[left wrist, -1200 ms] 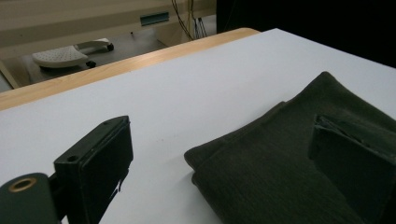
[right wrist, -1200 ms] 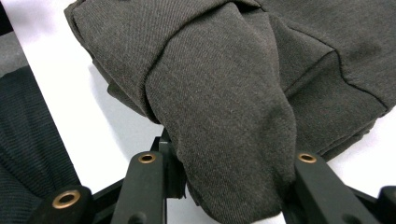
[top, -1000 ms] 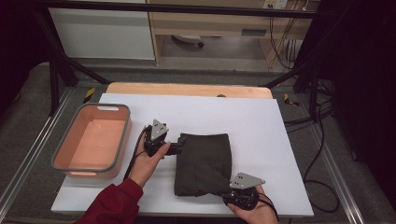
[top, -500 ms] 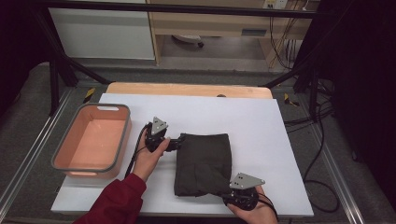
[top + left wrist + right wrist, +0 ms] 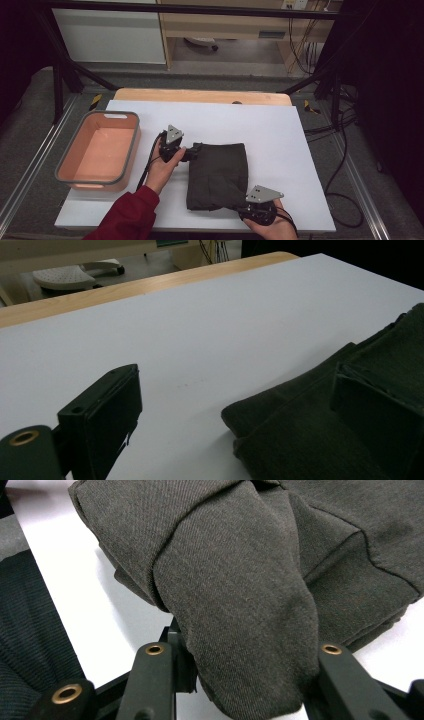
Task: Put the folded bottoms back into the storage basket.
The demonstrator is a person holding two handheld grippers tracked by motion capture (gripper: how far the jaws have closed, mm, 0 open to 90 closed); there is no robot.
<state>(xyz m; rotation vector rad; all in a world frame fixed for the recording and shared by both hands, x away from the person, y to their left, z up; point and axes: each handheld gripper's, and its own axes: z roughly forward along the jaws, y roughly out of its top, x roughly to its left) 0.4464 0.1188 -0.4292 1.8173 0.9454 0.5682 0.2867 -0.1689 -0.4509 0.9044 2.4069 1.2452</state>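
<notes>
At the worktop's [image 5: 300,150] near edge I hold my right claw [image 5: 240,680] clamped on a fold of the dark cloth [image 5: 218,175], at its near right corner. The cloth's long axis runs away from me. At its far left corner, my left claw [image 5: 192,152] gapes wide, with one jaw over the hem. A bin [image 5: 67,165] sits left.

High view: table [image 5: 260,125] evenly lit from overhead, surroundings dark at 3 and 9 o'clock. Soft shadows, no glare. Gripper views: near tool jaws blurred, cloth [image 5: 240,580] weave sharp.
</notes>
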